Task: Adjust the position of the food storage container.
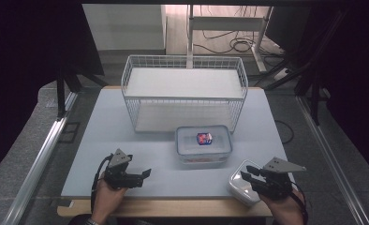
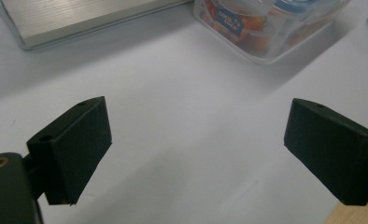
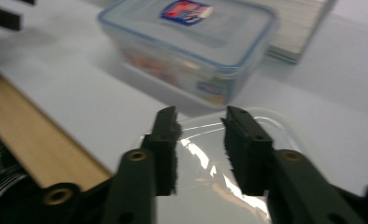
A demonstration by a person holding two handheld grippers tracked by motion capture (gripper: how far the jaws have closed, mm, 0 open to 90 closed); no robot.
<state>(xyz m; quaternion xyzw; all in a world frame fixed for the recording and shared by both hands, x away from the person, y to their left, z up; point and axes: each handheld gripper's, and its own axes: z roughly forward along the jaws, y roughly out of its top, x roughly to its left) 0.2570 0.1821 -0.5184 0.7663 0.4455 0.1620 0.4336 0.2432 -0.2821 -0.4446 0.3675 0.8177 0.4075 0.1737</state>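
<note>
The lidded container (image 1: pixel 203 146) already sits mid-table (sealed, it seems) — the right gripper (image 1: pixel 254 175), jaws narrowed, clamps the empty tub (image 1: pixel 242 186) at the near right edge; left gripper (image 1: pixel 140 174) idles open.

- The surface (image 1: pixel 103 140) is a pale grey-white rectangular top with a light wooden edge along the person's side.
- A white wire basket (image 1: pixel 185 93) stands on the far half, its open mesh walls upright and a pale board inside it.
- A clear lidded container (image 1: pixel 203 145) with a blue-rimmed lid and a red-and-blue label sits just in front of the basket, about mid-surface and slightly to the right.
- A clear shallow lid (image 1: pixel 241 185) lies at the near right corner, reaching the front edge, apart from the container.
- The near left part is bare.
</note>
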